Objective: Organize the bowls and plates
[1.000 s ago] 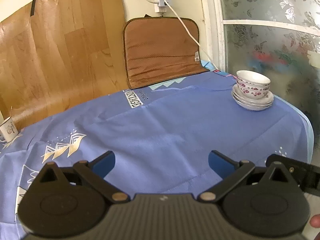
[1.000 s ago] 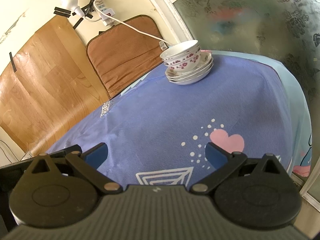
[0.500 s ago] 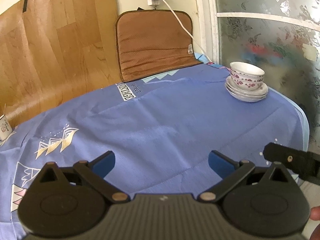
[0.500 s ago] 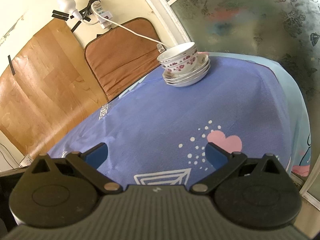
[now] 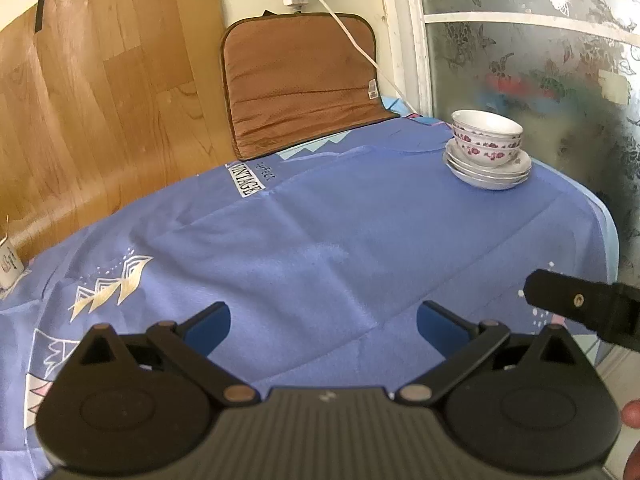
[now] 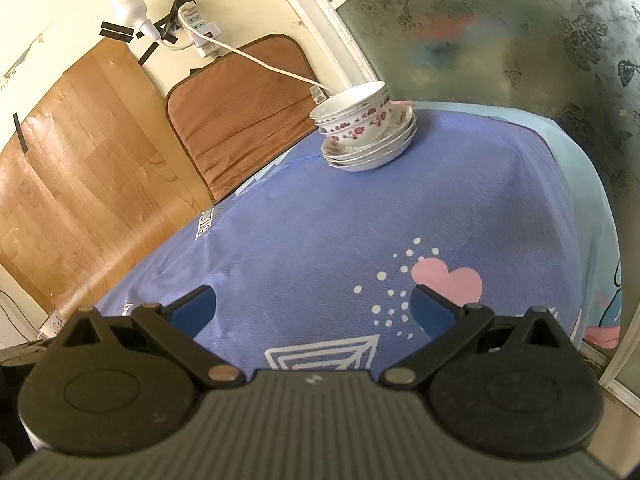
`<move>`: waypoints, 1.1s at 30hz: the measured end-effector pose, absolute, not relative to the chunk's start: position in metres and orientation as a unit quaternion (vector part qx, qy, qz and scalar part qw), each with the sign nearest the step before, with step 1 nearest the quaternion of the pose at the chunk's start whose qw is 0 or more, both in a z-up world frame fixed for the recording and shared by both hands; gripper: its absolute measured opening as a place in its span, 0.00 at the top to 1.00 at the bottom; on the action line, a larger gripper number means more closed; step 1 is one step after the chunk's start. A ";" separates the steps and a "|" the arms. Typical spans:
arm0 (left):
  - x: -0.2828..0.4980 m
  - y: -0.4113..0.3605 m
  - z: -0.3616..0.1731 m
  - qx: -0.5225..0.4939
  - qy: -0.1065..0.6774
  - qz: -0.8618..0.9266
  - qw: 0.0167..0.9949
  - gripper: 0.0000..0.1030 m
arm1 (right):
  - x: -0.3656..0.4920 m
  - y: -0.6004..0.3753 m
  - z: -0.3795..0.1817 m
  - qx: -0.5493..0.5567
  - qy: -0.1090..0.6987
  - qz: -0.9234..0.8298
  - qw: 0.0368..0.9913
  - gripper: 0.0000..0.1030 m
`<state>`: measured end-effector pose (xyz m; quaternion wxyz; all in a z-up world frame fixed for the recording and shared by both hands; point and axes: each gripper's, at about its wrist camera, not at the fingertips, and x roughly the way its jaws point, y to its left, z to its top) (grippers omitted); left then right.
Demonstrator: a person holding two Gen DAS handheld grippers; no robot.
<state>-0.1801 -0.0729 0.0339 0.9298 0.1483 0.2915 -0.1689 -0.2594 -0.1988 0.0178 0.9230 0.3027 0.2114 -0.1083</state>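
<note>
Flowered white bowls [image 5: 487, 138] [image 6: 356, 116] sit nested on a stack of white plates [image 5: 488, 172] [image 6: 370, 154] at the far right corner of the table. My left gripper [image 5: 323, 326] is open over the near part of the blue cloth, far short of the stack, with nothing between its blue pads. My right gripper [image 6: 313, 308] is open too, empty, hovering near the table's front edge. A black part of the right gripper [image 5: 580, 304] shows at the right of the left wrist view.
The blue patterned tablecloth [image 5: 320, 232] covers the table. A brown cushion [image 5: 300, 84] and a wood-look panel [image 5: 100, 112] lean against the back wall. A white cable [image 6: 272, 66] runs down beside the stack. A small white cup [image 5: 8, 264] stands at the far left. Patterned glass [image 6: 520, 40] is on the right.
Both grippers have drawn back a little from the stack and stayed open. The left view has shifted, so the stack sits slightly farther off.
</note>
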 end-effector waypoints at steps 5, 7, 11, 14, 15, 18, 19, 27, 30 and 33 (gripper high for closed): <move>-0.181 -0.072 0.033 0.149 0.291 -0.171 0.929 0.00 | -0.259 -0.199 0.018 0.303 0.212 -0.109 0.923 0.00; -0.180 -0.072 0.034 0.149 0.292 -0.171 0.929 0.00 | -0.259 -0.199 0.018 0.304 0.212 -0.109 0.922 0.00; -0.180 -0.073 0.033 0.151 0.294 -0.172 0.928 0.00 | -0.259 -0.198 0.018 0.304 0.211 -0.110 0.922 0.00; -0.180 -0.074 0.033 0.154 0.295 -0.173 0.927 0.00 | -0.260 -0.198 0.018 0.305 0.211 -0.111 0.922 0.00; -0.180 -0.074 0.033 0.154 0.295 -0.173 0.927 0.00 | -0.260 -0.197 0.018 0.305 0.211 -0.111 0.922 0.00; -0.180 -0.074 0.033 0.156 0.295 -0.174 0.926 0.00 | -0.259 -0.197 0.018 0.305 0.211 -0.111 0.922 0.00; -0.180 -0.075 0.033 0.157 0.296 -0.174 0.926 0.00 | -0.259 -0.198 0.018 0.305 0.211 -0.111 0.922 0.00; -0.182 -0.079 0.032 0.165 0.295 -0.179 0.924 0.00 | -0.259 -0.198 0.018 0.305 0.211 -0.111 0.922 0.00; -0.182 -0.079 0.032 0.164 0.297 -0.182 0.923 0.00 | -0.259 -0.199 0.018 0.305 0.211 -0.110 0.922 0.00; -0.182 -0.079 0.032 0.164 0.298 -0.183 0.922 0.00 | -0.259 -0.199 0.018 0.306 0.212 -0.110 0.922 0.00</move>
